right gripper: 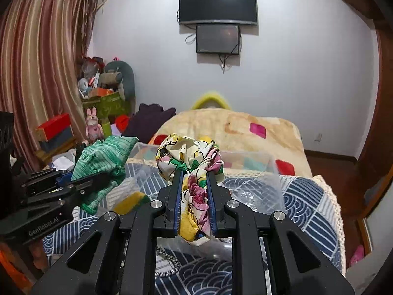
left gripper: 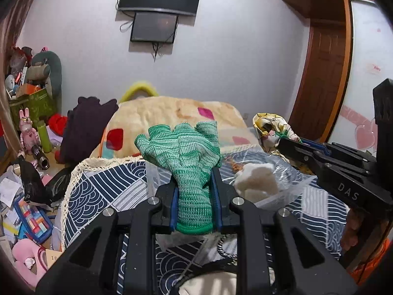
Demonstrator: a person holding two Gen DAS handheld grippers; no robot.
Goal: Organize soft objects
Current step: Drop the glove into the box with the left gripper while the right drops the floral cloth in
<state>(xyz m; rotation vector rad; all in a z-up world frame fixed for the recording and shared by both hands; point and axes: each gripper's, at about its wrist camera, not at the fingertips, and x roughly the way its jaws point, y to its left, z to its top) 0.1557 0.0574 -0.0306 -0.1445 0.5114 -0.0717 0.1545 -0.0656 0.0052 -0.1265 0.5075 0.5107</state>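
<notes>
My left gripper (left gripper: pixel 194 177) is shut on a green knitted glove (left gripper: pixel 181 145), held upright above a clear plastic bin (left gripper: pixel 289 191). A white fluffy cloth (left gripper: pixel 255 179) lies in the bin. My right gripper (right gripper: pixel 194 174) is shut on a floral fabric piece (right gripper: pixel 189 154), held above the same bin (right gripper: pixel 250 157). In the left wrist view the right gripper (left gripper: pixel 282 142) shows at the right with the floral fabric (left gripper: pixel 270 125). In the right wrist view the left gripper (right gripper: pixel 81 179) shows at the left with the glove (right gripper: pixel 103 159).
The bin stands on a blue wave-patterned cloth (left gripper: pixel 98 191) with a lace edge. Behind it lies a cream blanket (right gripper: pixel 235 130) on a bed. Clutter, boxes and plush toys (left gripper: pixel 27 132) fill the floor at the left. A metal chain (right gripper: pixel 167 260) lies near the front.
</notes>
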